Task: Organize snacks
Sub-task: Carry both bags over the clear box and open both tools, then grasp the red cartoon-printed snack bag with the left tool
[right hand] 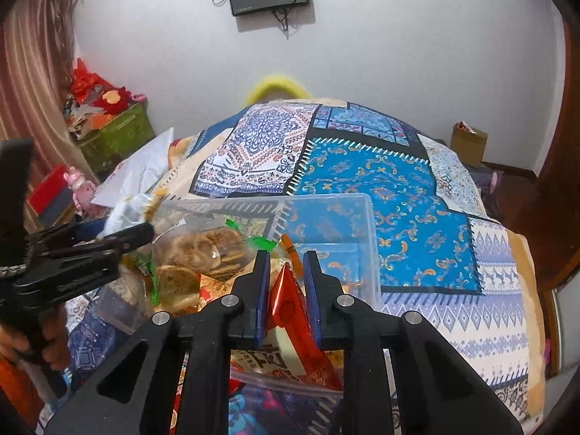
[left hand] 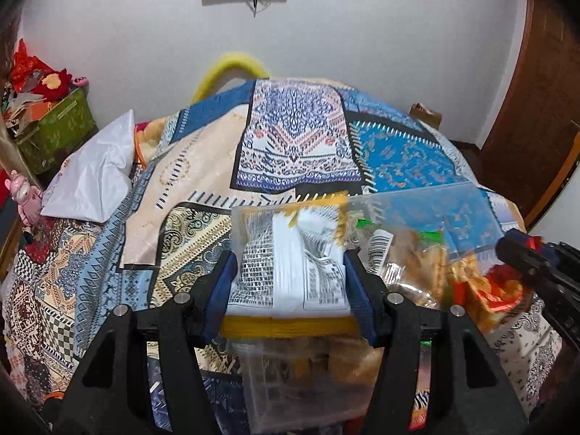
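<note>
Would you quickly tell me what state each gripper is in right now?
Left gripper: shut on the white snack packet.
Right gripper: shut on the red snack packet, above the clear plastic bin.

My left gripper (left hand: 290, 272) and right gripper (right hand: 286, 290): black frames, silver screws, blue-padded fingers (right hand: 261, 290).

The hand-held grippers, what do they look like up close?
Each hand-held gripper, left and right, is black plastic with triangle-shaped cutouts and round silver bolts. The fingers are lined with dark blue pads. No cables, sleeves or markings show.
</note>
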A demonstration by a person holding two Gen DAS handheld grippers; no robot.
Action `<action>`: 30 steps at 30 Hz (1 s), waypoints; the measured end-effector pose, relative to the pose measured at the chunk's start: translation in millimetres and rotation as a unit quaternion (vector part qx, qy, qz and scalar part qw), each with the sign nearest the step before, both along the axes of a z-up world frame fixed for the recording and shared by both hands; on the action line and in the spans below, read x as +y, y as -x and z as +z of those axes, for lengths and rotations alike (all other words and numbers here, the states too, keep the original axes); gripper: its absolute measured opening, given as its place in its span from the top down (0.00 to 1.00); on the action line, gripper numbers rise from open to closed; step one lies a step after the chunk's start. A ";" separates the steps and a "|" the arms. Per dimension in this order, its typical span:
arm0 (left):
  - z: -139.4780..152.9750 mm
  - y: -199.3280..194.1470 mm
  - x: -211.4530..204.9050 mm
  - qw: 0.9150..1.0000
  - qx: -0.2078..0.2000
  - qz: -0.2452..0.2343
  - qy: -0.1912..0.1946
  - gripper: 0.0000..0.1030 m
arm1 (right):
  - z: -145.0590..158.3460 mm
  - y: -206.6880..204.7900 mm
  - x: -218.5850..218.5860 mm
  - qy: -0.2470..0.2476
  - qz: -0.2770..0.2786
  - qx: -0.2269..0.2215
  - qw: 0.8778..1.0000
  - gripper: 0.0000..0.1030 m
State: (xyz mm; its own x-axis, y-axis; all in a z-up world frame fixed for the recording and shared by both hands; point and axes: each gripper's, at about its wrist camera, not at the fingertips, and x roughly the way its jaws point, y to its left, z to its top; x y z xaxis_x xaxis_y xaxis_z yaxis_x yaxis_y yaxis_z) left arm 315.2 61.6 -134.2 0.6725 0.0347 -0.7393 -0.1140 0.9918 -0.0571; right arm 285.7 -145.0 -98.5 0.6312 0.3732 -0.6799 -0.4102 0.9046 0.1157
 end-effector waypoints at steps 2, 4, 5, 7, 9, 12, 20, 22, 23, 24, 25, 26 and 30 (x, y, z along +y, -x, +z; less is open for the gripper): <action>-1.2 -3.4 -1.4 1.000 0.002 -0.001 0.000 0.43 | -0.2 -2.1 1.8 0.007 0.000 0.002 1.000 0.79; 0.8 -3.7 -3.3 1.000 0.003 -0.004 0.001 0.41 | 0.0 -2.4 2.1 0.010 0.002 0.014 1.000 0.74; 2.5 -3.1 -4.5 1.000 0.003 -0.008 0.001 0.40 | 0.7 -1.2 1.8 0.009 0.006 0.017 1.000 0.71; 8.5 2.3 -7.3 1.000 -0.003 -0.017 -0.001 0.36 | 2.7 2.7 1.1 0.011 0.010 0.012 1.000 0.70; 16.1 9.6 -10.3 1.000 -0.012 -0.021 -0.012 0.36 | 7.2 9.6 1.1 0.018 0.008 0.002 1.000 0.69; 30.0 24.7 -12.5 0.999 -0.025 -0.028 -0.013 0.34 | 16.9 18.1 0.6 0.010 0.012 -0.006 1.000 0.65; 49.2 81.5 -6.6 0.998 -0.043 -0.039 -0.010 0.30 | 37.5 53.1 6.3 -0.007 0.028 -0.027 0.999 0.46; 47.6 93.8 -6.1 0.998 -0.040 -0.043 -0.006 0.30 | 36.1 63.1 8.1 -0.005 0.032 -0.027 0.999 0.45; 45.9 100.4 -7.2 0.998 -0.037 -0.047 -0.005 0.30 | 34.4 66.9 7.5 -0.005 0.032 -0.026 0.999 0.44; 43.9 107.8 -9.5 0.998 -0.033 -0.053 -0.005 0.30 | 31.8 72.0 6.9 -0.006 0.033 -0.022 0.999 0.44; 42.2 112.9 -12.2 0.998 -0.031 -0.057 -0.004 0.30 | 29.7 73.7 5.8 -0.006 0.033 -0.019 0.999 0.44; 40.7 117.2 -14.8 0.998 -0.028 -0.061 -0.002 0.30 | 26.1 78.0 3.6 -0.005 0.031 -0.014 0.999 0.44; 34.8 136.9 -30.1 0.996 -0.018 -0.087 0.022 0.27 | 10.2 93.0 -9.1 -0.001 0.022 0.006 1.000 0.44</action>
State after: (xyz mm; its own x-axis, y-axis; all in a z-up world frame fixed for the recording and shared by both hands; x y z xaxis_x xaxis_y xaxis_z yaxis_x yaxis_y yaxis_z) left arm 178.3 31.5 -99.4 0.6919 -0.1170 -0.7125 0.0632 0.9928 -0.1017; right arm 192.7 -154.1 -88.3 0.6059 0.4019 -0.6865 -0.4484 0.8854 0.1226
